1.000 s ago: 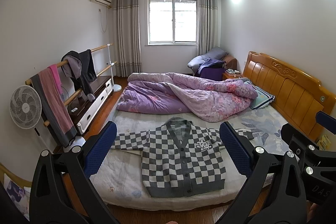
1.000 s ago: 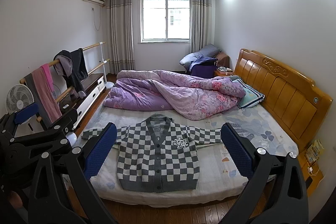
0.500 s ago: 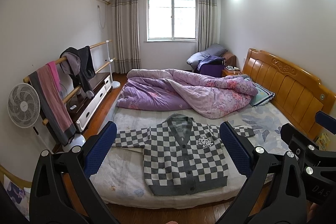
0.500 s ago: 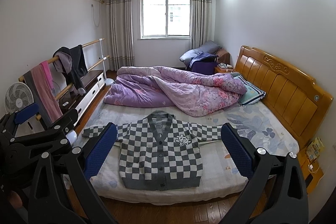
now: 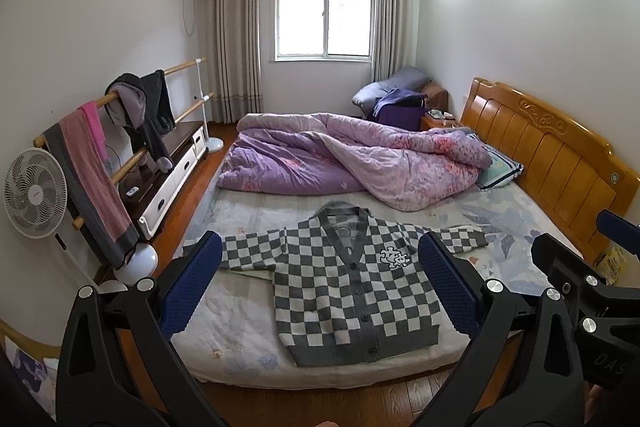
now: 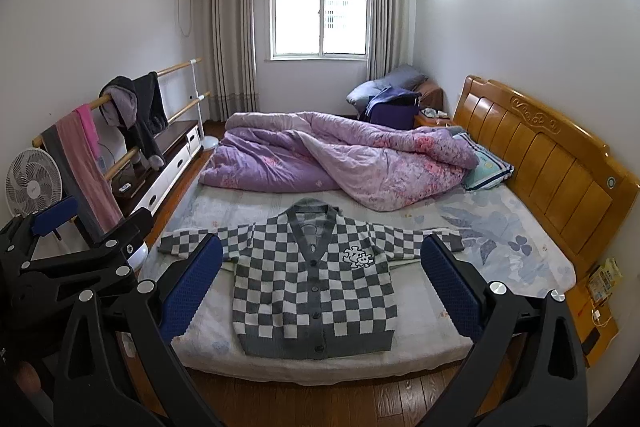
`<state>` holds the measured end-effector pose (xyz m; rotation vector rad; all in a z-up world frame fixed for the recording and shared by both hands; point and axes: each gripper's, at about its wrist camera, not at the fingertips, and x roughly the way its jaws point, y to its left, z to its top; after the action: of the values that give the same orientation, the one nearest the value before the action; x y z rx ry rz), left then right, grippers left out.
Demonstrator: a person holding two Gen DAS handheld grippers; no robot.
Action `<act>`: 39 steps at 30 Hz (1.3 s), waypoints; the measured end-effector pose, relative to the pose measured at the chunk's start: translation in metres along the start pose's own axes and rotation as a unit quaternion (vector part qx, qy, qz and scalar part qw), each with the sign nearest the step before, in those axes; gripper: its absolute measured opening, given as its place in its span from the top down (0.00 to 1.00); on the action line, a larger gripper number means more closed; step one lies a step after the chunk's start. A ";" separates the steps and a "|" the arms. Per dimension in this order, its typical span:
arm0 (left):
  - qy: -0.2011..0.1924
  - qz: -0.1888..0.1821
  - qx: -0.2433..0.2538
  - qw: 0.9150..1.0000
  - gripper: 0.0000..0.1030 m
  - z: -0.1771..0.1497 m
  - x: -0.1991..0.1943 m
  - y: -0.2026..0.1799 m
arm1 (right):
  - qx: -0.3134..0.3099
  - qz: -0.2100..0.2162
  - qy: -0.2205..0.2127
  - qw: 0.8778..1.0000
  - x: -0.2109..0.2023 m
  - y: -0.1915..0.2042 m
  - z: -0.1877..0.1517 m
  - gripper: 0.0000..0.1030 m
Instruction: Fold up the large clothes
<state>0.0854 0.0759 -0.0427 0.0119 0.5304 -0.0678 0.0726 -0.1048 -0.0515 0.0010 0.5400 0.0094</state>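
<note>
A grey and white checkered cardigan [image 5: 352,283] lies flat, buttoned, sleeves spread out, at the near edge of the bed [image 5: 240,347]; it also shows in the right wrist view [image 6: 316,283]. My left gripper [image 5: 320,291] is open and empty, held in the air well short of the bed. My right gripper [image 6: 320,291] is open and empty too, at about the same distance. The right gripper's body shows at the right of the left wrist view [image 5: 592,291], and the left gripper's body at the left of the right wrist view [image 6: 60,259].
A crumpled purple quilt [image 5: 340,163] covers the far half of the bed, with a pillow [image 5: 498,169] by the wooden headboard [image 5: 560,155]. A fan [image 5: 34,195], a clothes rail with hanging garments [image 5: 132,115] and a low cabinet [image 5: 168,171] stand along the left. Wooden floor [image 5: 320,399] lies before the bed.
Both grippers have tilted slightly downward and shifted a little; the cardigan and bed sit lower in both views. Both stay open and nothing on the bed has moved.
</note>
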 end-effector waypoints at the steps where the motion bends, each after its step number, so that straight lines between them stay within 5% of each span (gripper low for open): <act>1: 0.002 0.000 -0.001 1.000 0.05 0.002 0.006 0.001 | -0.001 0.000 0.002 1.000 0.005 0.002 0.003 0.07; 8: 0.023 0.013 -0.012 1.000 0.05 0.017 0.073 -0.006 | -0.014 0.017 0.030 0.999 0.069 -0.003 0.018 0.07; 16: 0.047 0.076 -0.010 0.996 0.05 0.029 0.194 -0.015 | -0.032 0.080 0.081 0.993 0.204 -0.017 0.039 0.07; 19: 0.094 0.092 -0.011 0.991 0.05 0.027 0.249 -0.011 | -0.038 0.111 0.117 0.986 0.257 -0.018 0.044 0.07; 30: 0.176 0.107 -0.144 0.968 0.05 -0.017 0.374 0.100 | -0.014 0.174 0.201 0.964 0.402 0.015 0.036 0.08; 35: 0.186 0.093 -0.215 0.954 0.05 -0.044 0.422 0.192 | -0.024 0.181 0.245 0.952 0.475 0.068 0.022 0.40; 39: 0.201 0.090 -0.280 0.934 0.05 -0.071 0.479 0.297 | -0.005 0.175 0.285 0.942 0.536 0.100 0.004 0.69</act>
<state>0.4815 0.3445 -0.3485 -0.4928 0.9426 0.2734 0.5338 0.0000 -0.3236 0.0867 1.1151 0.3704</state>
